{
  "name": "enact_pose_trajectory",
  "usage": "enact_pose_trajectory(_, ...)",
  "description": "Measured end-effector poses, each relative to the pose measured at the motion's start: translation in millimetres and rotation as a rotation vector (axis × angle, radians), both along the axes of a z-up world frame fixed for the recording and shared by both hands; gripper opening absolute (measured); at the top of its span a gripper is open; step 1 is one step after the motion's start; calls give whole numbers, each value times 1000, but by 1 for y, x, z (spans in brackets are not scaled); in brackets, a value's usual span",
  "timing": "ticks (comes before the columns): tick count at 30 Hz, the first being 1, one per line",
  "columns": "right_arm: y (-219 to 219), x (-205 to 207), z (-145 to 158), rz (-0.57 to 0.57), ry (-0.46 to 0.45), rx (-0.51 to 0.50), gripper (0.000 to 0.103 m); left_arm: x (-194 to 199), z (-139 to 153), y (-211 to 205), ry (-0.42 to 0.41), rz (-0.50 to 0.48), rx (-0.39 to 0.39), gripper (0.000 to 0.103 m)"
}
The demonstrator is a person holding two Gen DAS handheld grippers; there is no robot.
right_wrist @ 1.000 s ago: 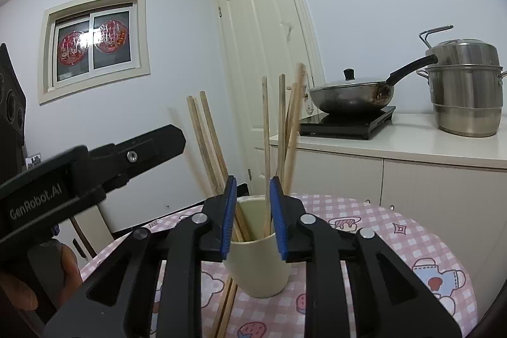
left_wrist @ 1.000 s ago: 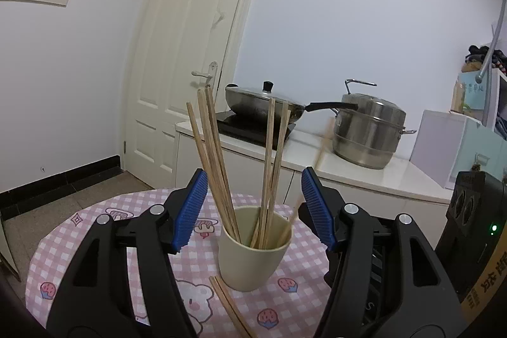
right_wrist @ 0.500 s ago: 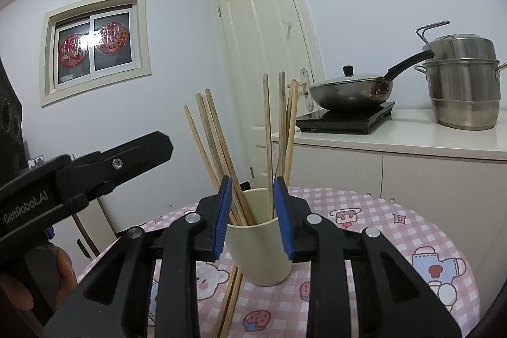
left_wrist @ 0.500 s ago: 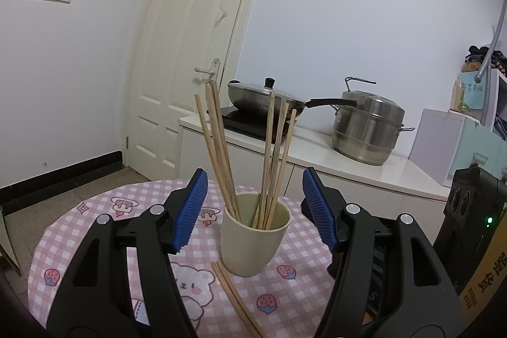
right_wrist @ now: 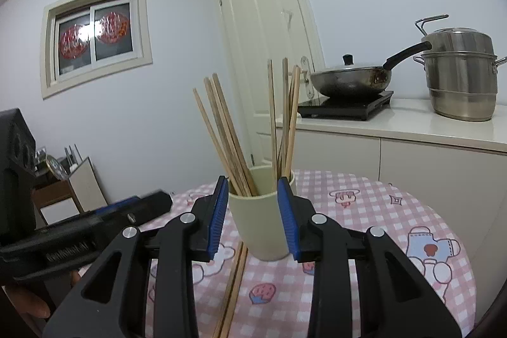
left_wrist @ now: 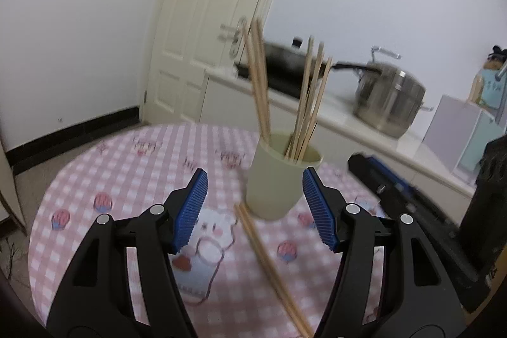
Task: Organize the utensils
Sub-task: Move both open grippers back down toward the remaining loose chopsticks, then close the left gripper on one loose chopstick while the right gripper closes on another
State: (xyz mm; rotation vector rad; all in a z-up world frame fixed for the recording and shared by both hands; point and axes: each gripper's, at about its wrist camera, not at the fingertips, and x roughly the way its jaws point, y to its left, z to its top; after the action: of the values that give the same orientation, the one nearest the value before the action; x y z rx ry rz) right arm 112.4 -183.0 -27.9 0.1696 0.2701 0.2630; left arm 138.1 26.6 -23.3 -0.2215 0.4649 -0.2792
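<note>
Framing the foreground of the right wrist view, the right gripper (right_wrist: 253, 213) has its blue-padded jaws opening, with nothing between the pads; the pale green cup (right_wrist: 261, 222) stands just beyond the tips, seen through the narrow gap. The left gripper (left_wrist: 255, 208) stands with its jaws wide apart and empty; in the right wrist view it appears as a dark blurred body at lower left. Lying flat on the pink checked tablecloth (left_wrist: 126, 179), a loose pair of chopsticks (left_wrist: 269, 268) runs from the foot of the cup toward the camera, and in the left wrist view its near part sits between the left gripper's arms. The cup stands upright on the round table and holds about nine wooden chopsticks (right_wrist: 228, 138) in two fans, one leaning left, one nearly upright on the right. Beyond the table, a white counter (right_wrist: 412, 125) carries a black hob with a lidded frying pan (right_wrist: 348, 81) and, to its right, a stacked steel pot (right_wrist: 459, 78). Behind them stand a cream panelled door (right_wrist: 269, 37) and, to its left, a small window (right_wrist: 95, 37) high in the wall.
</note>
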Motion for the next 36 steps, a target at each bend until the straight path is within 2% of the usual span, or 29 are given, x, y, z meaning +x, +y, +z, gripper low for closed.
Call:
enact_pose_trajectory(3, 0, -1, -2, -1, 23, -11, 30, 6, -15, 0, 97, -14, 18, 62)
enact_pose_trajectory(8, 0, -2, -5, 21, 102, -25, 36, 24, -47, -4, 304, -46, 51, 62)
enact_pose_trajectory(11, -1, -3, -7, 21, 134, -45, 37, 25, -61, -9, 361, -80, 43, 62)
enact_pose_trajectory(15, -6, -2, -12, 27, 194, -43, 40, 27, -68, -23, 394, -89, 91, 62)
enact_pose_trajectory(19, -9, -3, -17, 23, 216, -54, 45, 33, -75, -32, 436, -91, 135, 62)
enact_pose_trajectory(29, -21, 0, -25, 23, 257, -47, 46, 33, -75, -39, 441, -66, 231, 62)
enact_pose_trajectory(36, -21, 0, -24, 24, 262, -44, 48, 32, -75, -45, 445, -64, 264, 62)
